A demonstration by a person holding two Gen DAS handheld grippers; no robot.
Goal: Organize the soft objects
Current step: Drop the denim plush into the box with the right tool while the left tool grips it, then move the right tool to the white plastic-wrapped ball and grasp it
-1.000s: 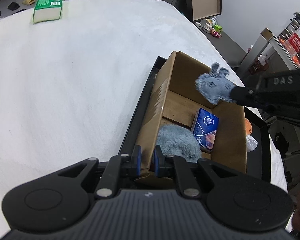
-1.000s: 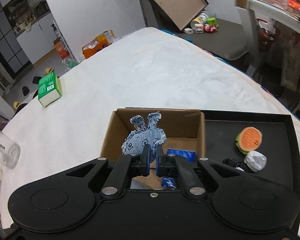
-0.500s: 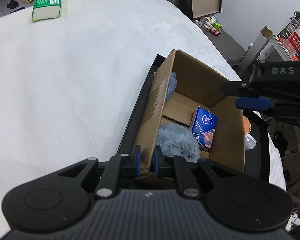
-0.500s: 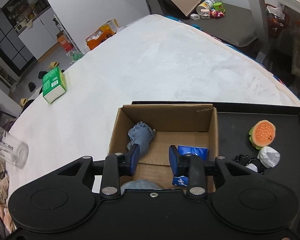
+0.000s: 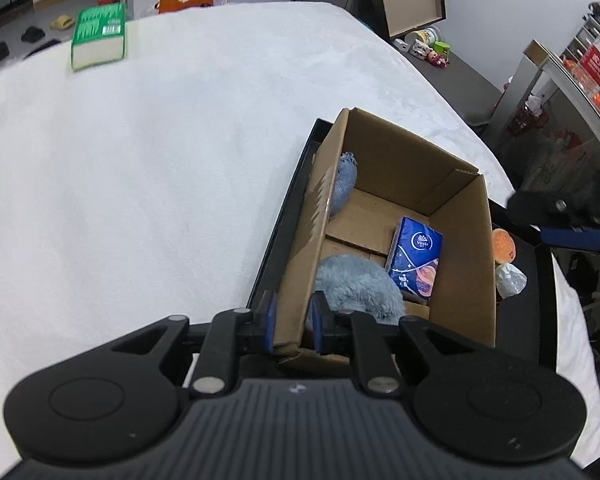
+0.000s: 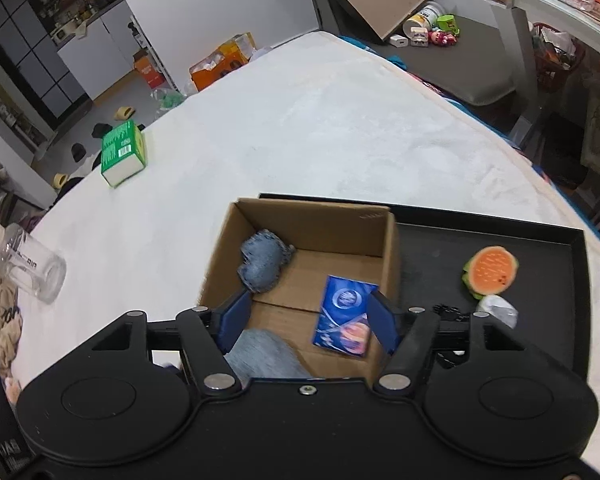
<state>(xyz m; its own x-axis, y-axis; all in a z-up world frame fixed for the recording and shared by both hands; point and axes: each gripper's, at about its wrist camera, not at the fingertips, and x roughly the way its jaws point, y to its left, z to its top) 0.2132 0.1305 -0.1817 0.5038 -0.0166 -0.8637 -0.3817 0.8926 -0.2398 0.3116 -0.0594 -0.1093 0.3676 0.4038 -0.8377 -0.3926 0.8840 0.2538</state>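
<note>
A cardboard box stands on a black tray. Inside it lie a denim soft toy, a fluffy grey-blue plush and a blue tissue pack. My left gripper is shut on the box's near left wall. My right gripper is open and empty above the box's near edge; it also shows at the right of the left wrist view.
The black tray also holds an orange burger-shaped toy and a crumpled white wrapper. A green tissue pack lies far off on the white cloth. A clear bottle lies at the left.
My right gripper opened and let go of the denim toy, which dropped into the box's far left corner. The right gripper then drew back. The left gripper kept its hold.
</note>
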